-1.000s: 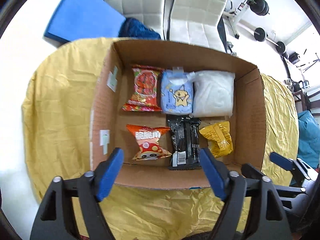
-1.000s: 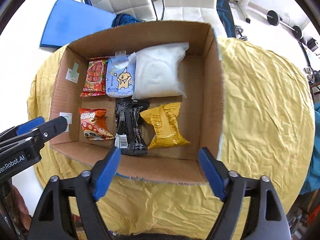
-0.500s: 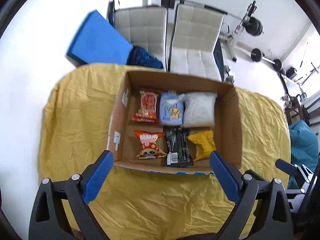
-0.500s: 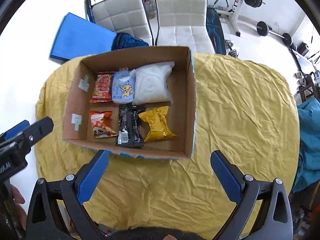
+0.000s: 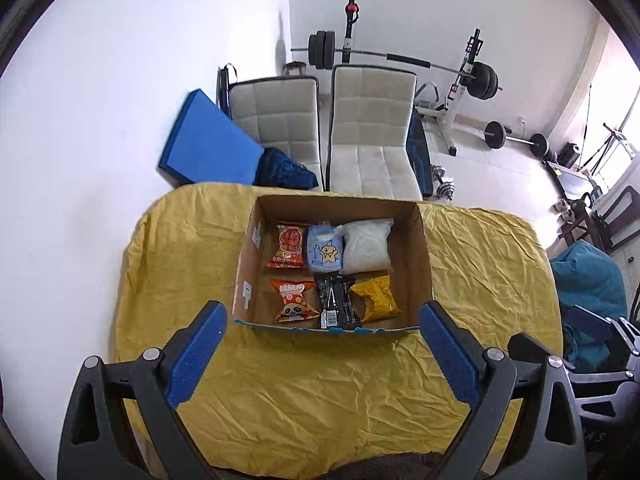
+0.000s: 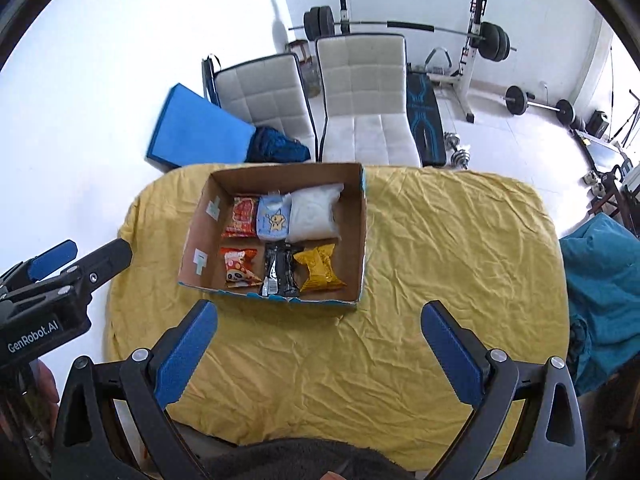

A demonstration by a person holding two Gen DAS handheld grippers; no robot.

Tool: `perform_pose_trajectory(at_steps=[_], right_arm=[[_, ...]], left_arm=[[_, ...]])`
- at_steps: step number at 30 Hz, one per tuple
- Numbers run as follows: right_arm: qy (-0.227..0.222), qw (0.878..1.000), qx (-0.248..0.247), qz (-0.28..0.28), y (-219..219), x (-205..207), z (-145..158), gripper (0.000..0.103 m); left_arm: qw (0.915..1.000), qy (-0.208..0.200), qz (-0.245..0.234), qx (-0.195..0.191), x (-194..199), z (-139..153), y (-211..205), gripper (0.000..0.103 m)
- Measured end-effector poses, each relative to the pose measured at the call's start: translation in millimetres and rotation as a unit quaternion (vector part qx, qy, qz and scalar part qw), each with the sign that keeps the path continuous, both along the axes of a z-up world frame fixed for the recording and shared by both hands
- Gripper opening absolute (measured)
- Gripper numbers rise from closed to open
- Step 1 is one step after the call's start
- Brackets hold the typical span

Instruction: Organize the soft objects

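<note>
Six soft packets lie in two neat rows inside the cardboard box [image 5: 416, 248] on the yellow-covered bench [image 5: 320, 380], both the left gripper [image 5: 320, 356] and right gripper [image 6: 320, 354] hang spread wide and empty above it, so the sorting looks finished and nothing seems left to pick.

Matt corrugated cardboard box [image 5: 416, 256] on wrinkled yellow cloth [image 5: 320, 392]; glossy plastic snack packets [image 5: 374, 298].
</note>
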State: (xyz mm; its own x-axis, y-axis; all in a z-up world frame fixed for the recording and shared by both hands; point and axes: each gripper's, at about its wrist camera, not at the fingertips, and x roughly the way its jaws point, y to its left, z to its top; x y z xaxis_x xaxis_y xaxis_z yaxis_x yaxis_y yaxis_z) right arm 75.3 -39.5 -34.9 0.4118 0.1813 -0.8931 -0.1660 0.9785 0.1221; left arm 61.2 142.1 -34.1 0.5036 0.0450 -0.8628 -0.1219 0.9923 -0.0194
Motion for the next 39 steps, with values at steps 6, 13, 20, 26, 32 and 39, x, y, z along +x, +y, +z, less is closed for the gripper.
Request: perform_pose_trajectory(at_steps=[6,13,20,26,32,39], right_arm=[[-0.030,0.999,0.009,0.002,-12,-26,42,0.103],[-0.050,0.999,0.011,0.002,-21,-48,71,0.103],[-0.067,0.998,0.004,-0.004,-26,-55,84,0.103],[-0.069,0.998,0.001,-0.011,-31,-57,85,0.103],[-0.066,0.998,0.000,-0.016,-35,-60,84,0.103],[-0.072,0.997,-0.004,-0.022,-38,-64,86,0.103]], left_arm=[[0.9997,-0.023,-0.001,0.004,-25,31,-10,0.099],[0.9991,-0.041,-0.005,0.005,-49,56,-19,0.099],[0.9981,-0.061,0.000,0.006,-62,69,-20,0.099],[0.9986,-0.052,0.003,0.000,-65,63,-20,0.099],[0.9990,-0.045,0.001,0.001,-68,62,-24,0.099],[0.9990,-0.046,0.002,-0.001,-69,62,-25,0.099]])
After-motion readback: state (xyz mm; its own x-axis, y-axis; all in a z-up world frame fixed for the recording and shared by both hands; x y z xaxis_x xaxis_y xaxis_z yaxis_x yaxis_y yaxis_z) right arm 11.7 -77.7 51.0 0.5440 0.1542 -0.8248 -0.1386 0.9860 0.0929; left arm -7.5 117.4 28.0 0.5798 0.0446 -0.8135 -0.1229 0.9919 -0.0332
